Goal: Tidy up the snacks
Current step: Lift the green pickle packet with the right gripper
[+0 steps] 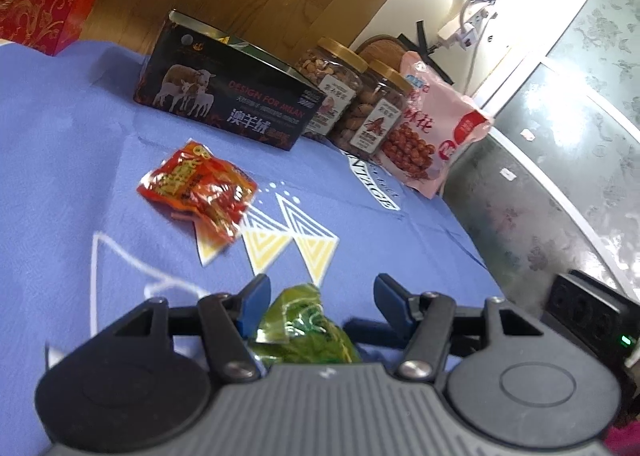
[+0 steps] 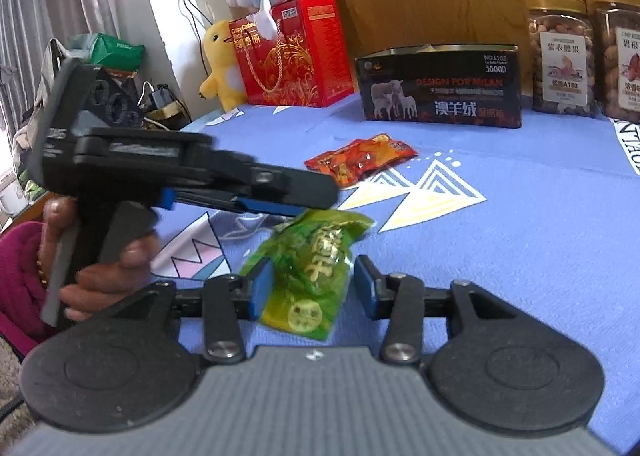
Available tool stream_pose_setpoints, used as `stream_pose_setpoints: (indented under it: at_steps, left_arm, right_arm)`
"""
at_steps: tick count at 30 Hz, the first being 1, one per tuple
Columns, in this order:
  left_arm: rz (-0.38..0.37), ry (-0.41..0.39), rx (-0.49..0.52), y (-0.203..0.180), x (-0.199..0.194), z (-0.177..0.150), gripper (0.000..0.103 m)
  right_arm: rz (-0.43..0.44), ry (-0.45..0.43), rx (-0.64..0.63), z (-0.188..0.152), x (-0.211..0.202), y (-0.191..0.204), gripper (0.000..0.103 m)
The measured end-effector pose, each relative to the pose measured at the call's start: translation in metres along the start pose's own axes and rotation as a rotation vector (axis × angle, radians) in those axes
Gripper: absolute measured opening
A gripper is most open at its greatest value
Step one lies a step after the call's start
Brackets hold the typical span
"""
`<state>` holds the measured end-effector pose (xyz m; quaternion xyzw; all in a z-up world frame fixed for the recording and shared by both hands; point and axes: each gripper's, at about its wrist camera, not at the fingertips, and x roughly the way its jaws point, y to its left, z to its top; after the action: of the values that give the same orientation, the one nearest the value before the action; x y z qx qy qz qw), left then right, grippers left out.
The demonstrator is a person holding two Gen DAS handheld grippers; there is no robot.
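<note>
A green snack packet (image 2: pixel 308 276) lies on the blue tablecloth (image 2: pixel 520 216), between the blue pads of my right gripper (image 2: pixel 314 286). The left pad touches the packet, while a thin gap shows at the right pad, so the jaws stand open. From the left wrist view the same green packet (image 1: pixel 308 324) sits low between the wide-apart fingers of my left gripper (image 1: pixel 323 302), nearer its left pad. A hand holds the left gripper (image 2: pixel 320 196), seen side-on above the packet's far end. A red snack packet (image 1: pixel 196 188) (image 2: pixel 360 160) lies further out on the cloth.
A black box (image 1: pixel 228 104) (image 2: pixel 440 84) stands at the back of the table. Beside it are two gold-lidded nut jars (image 1: pixel 332 92) (image 2: pixel 560 56) and a pink snack bag (image 1: pixel 432 132). A red gift box (image 2: pixel 296 52) and plush toys (image 2: pixel 224 64) stand at the back left.
</note>
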<state>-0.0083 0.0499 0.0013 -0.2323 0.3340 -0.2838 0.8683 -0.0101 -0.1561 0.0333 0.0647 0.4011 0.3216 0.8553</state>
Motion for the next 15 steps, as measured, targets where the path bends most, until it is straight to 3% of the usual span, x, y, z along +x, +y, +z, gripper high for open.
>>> stream_pose_setpoints:
  at_steps: [5,10,11,13,15]
  left_arm:
    - [-0.034,0.001,-0.026,-0.005,-0.028,-0.018,0.058]
    - [-0.082,0.053,-0.13,0.007,-0.023,-0.03,0.05]
    - [-0.095,0.05,-0.155,0.011,-0.02,-0.03,0.046]
    - [-0.099,0.049,-0.176,0.016,-0.017,-0.029,0.042]
    - [-0.091,0.045,-0.157,0.015,-0.017,-0.031,0.038]
  right_arm:
    - [0.094,0.028,0.211,0.002,-0.01,-0.03,0.047]
    - [0.187,0.087,0.455,0.002,-0.009,-0.056,0.045]
    - [0.22,0.1,0.506,0.0,-0.005,-0.059,0.043]
    - [0.24,0.13,0.543,-0.001,0.002,-0.053,0.03]
    - [0.236,0.125,0.543,-0.001,0.004,-0.046,0.03]
